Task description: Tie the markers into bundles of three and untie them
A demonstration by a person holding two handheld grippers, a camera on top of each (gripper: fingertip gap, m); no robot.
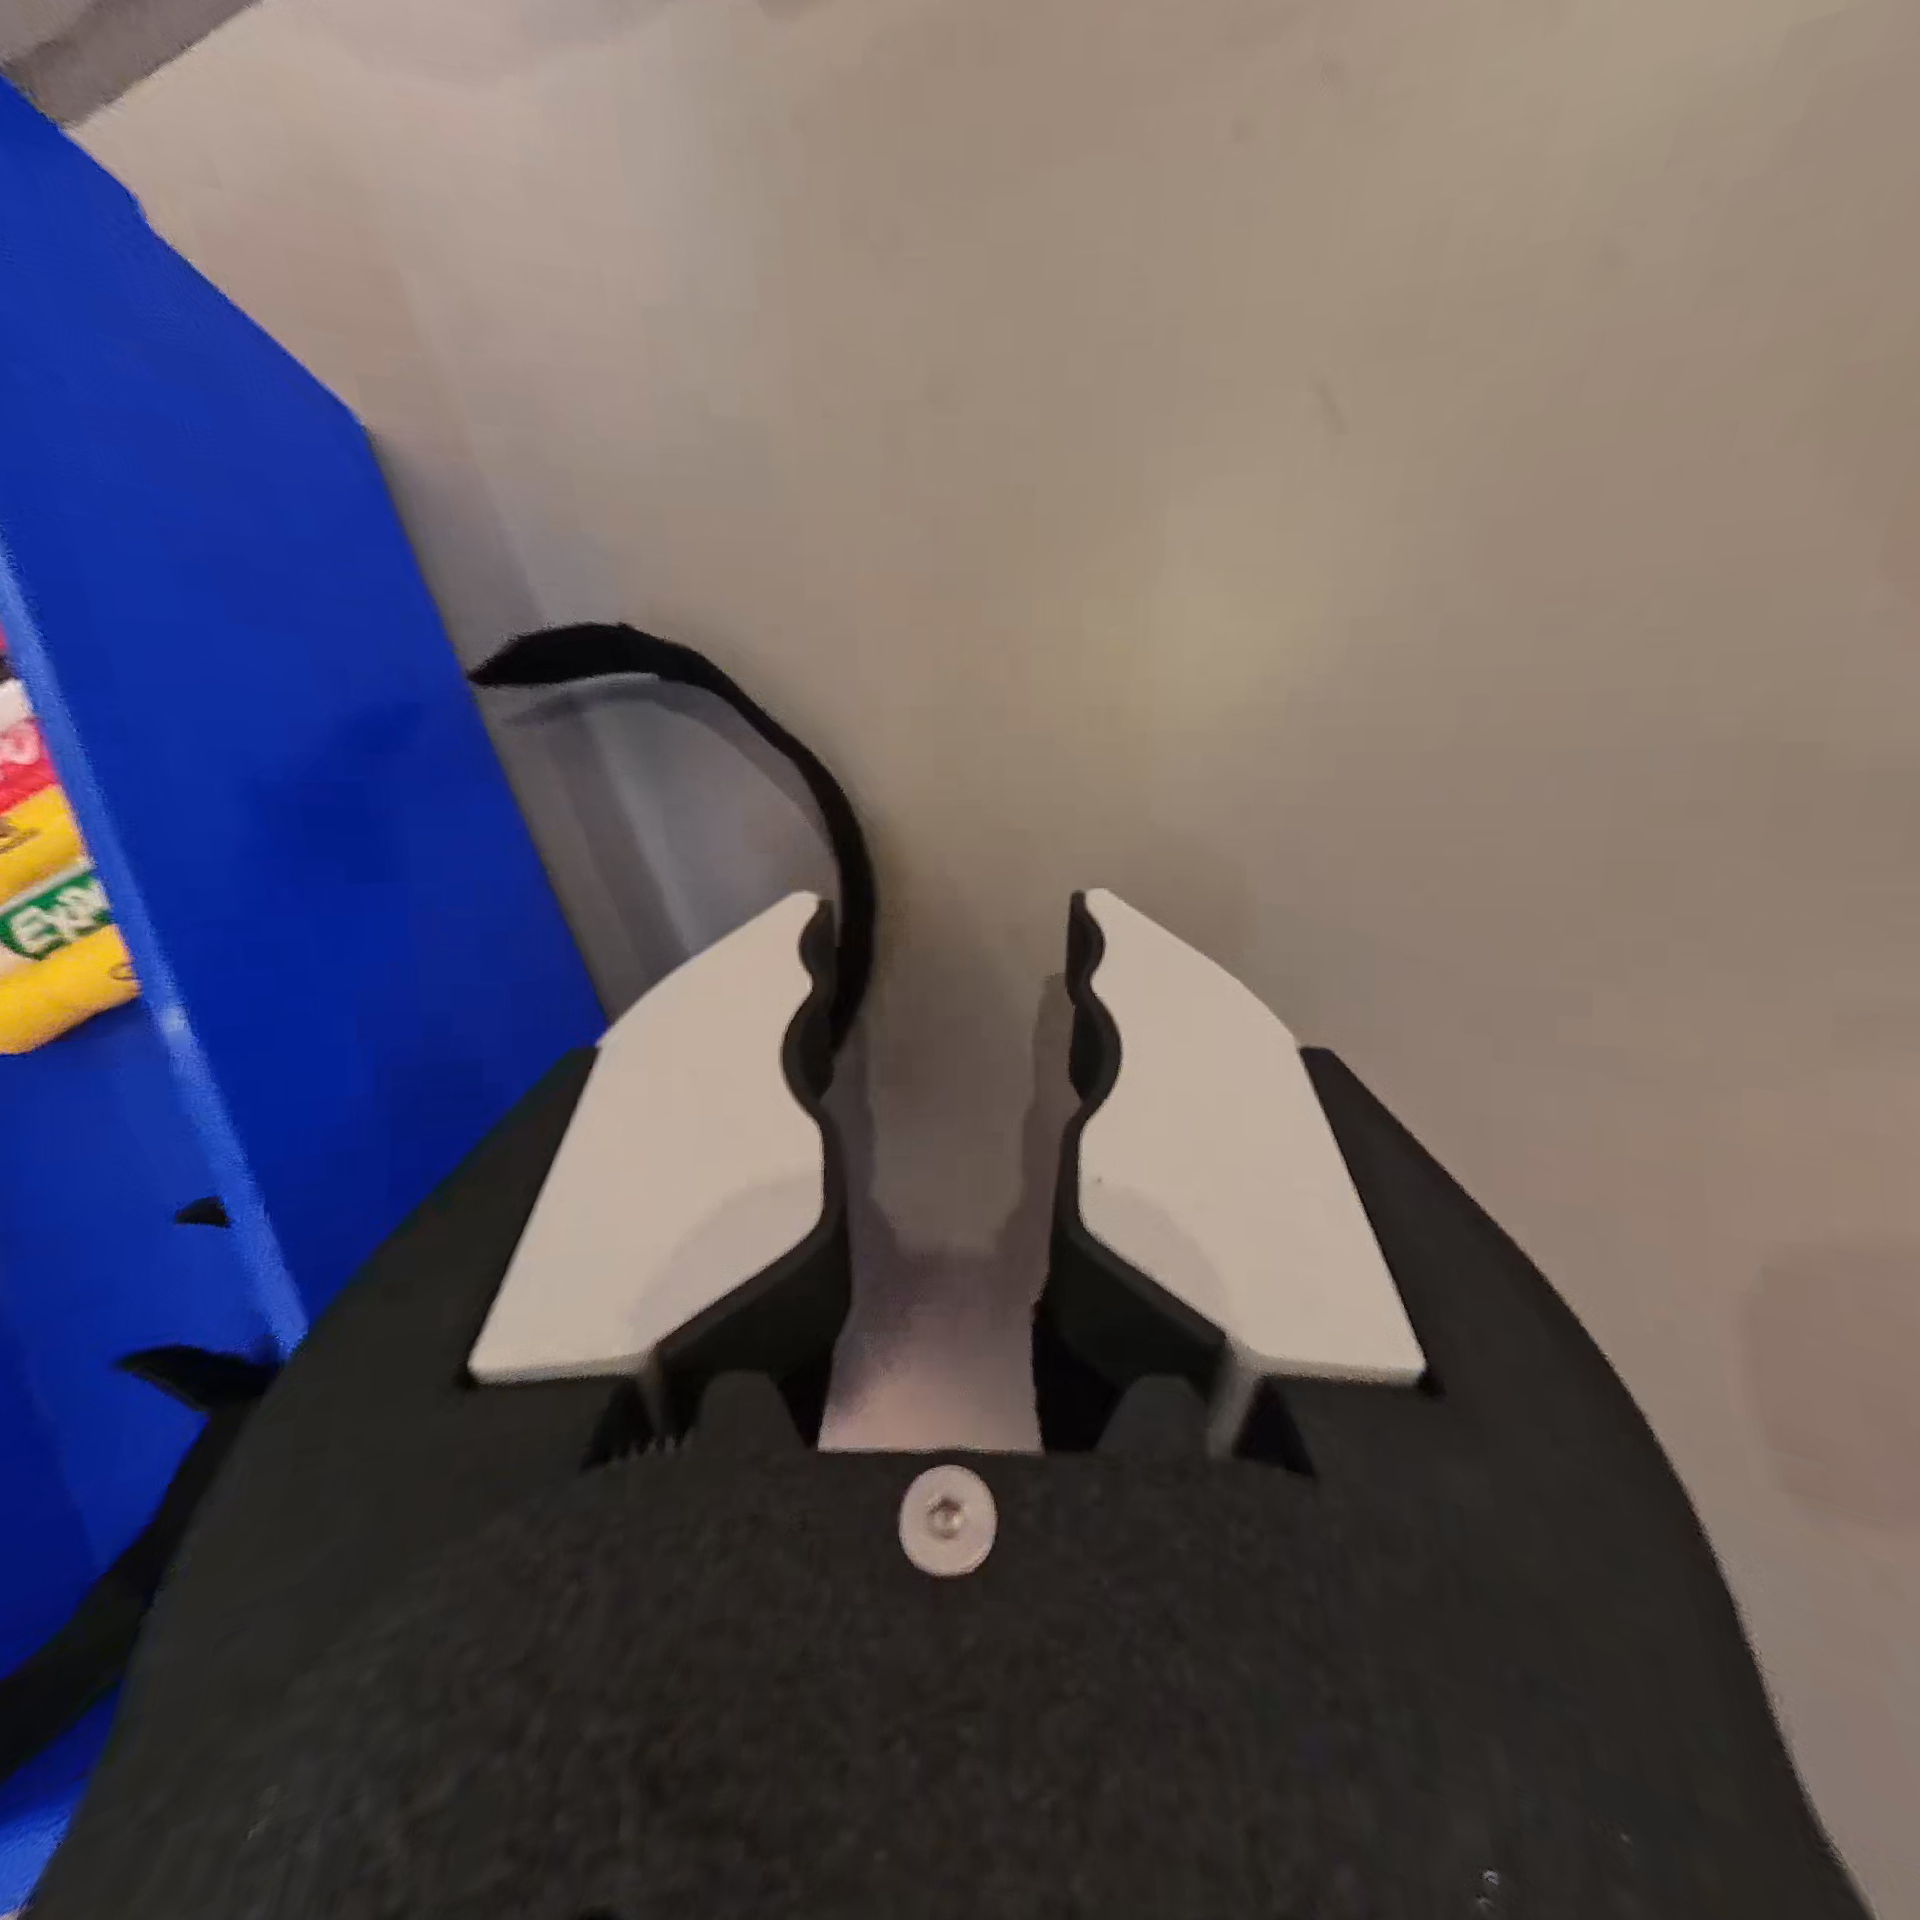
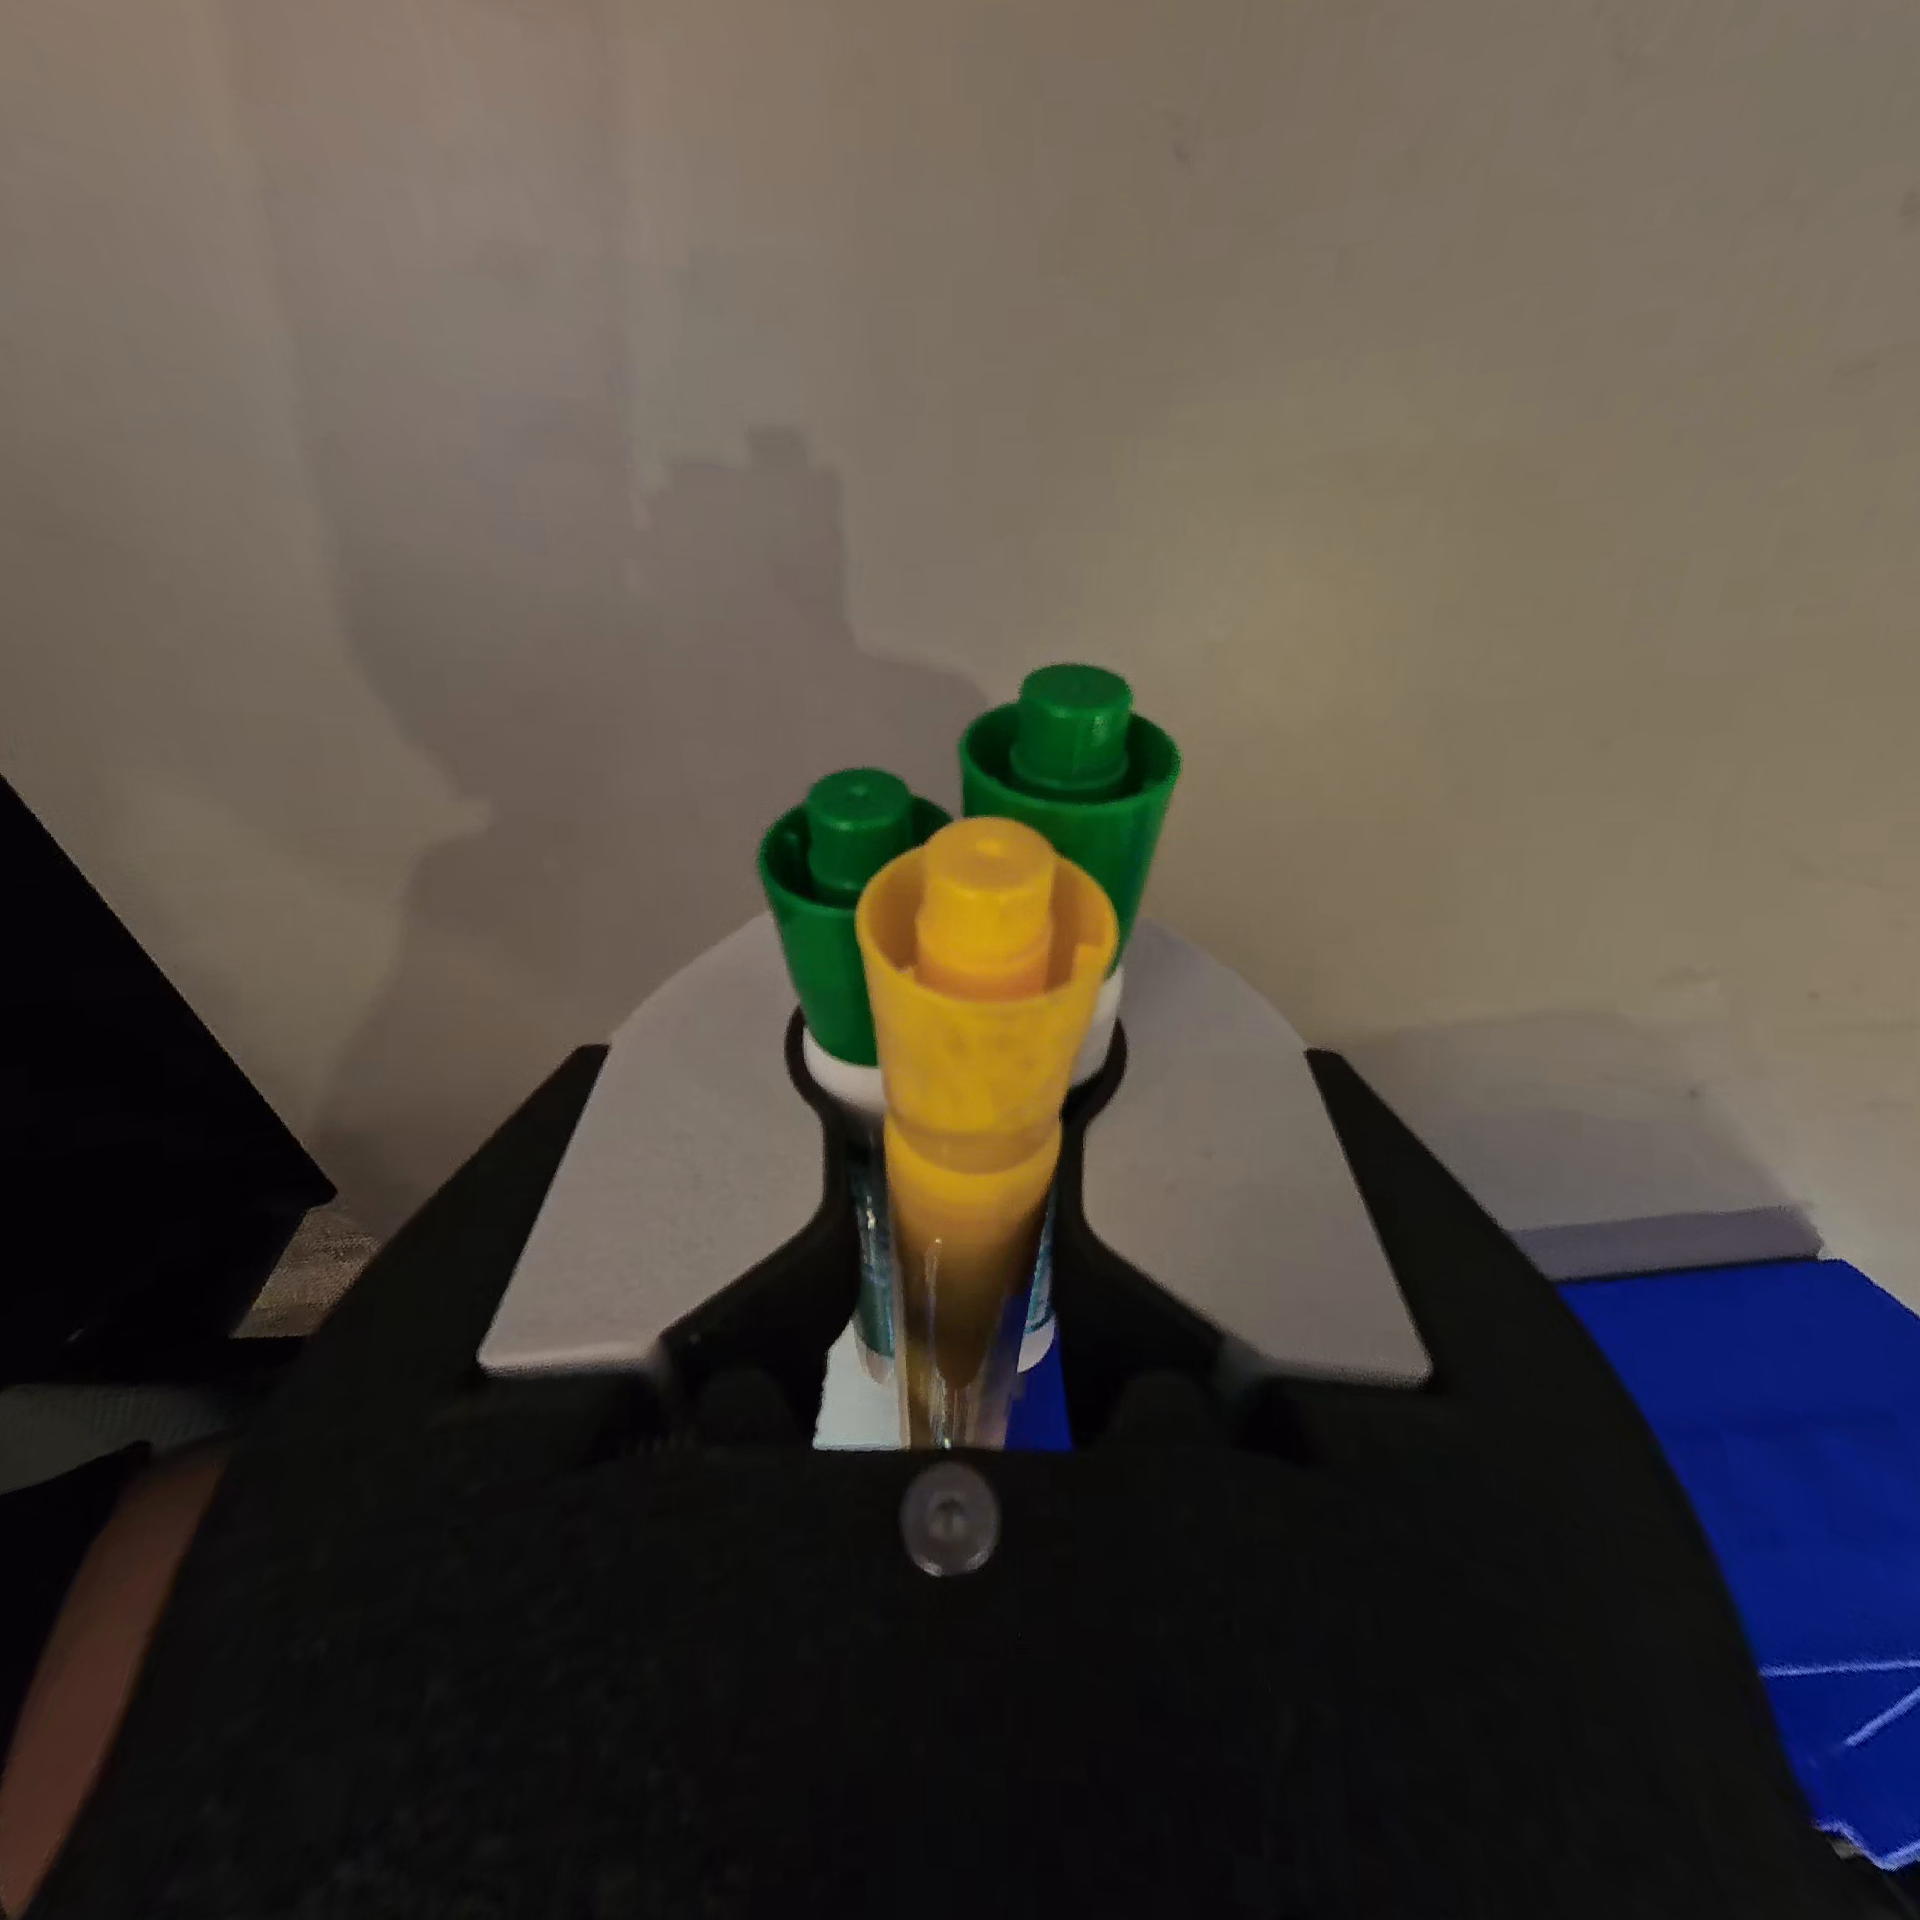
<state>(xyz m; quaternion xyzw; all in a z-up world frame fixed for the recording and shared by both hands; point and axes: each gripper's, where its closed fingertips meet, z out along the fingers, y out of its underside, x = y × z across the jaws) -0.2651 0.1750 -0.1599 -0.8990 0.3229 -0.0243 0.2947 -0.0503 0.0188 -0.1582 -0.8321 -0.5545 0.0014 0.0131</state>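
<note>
My right gripper (image 2: 961, 1023) is shut on a bunch of three markers that point away from the camera. Two have green caps (image 2: 1070, 800) (image 2: 816, 925) and one is yellow (image 2: 982, 997), nearest the camera. Its fingertips are hidden behind the caps. In the left wrist view my left gripper (image 1: 951, 935) is open with a clear gap. A black strap (image 1: 800, 748) curls up and to the left from the inner side of its left finger (image 1: 707, 1091). The strap touches that finger only and is not clamped.
A blue bin (image 1: 260, 779) stands close on the left with yellow and red markers (image 1: 52, 935) inside. It may also be the blue thing low on the right in the right wrist view (image 2: 1745, 1507). A grey tabletop (image 1: 1247, 416) lies ahead. A black object (image 2: 125, 1091) and a person's hand (image 2: 104, 1558) are at the left. Some 25 centimeters of space lies between my two pairs of fingers.
</note>
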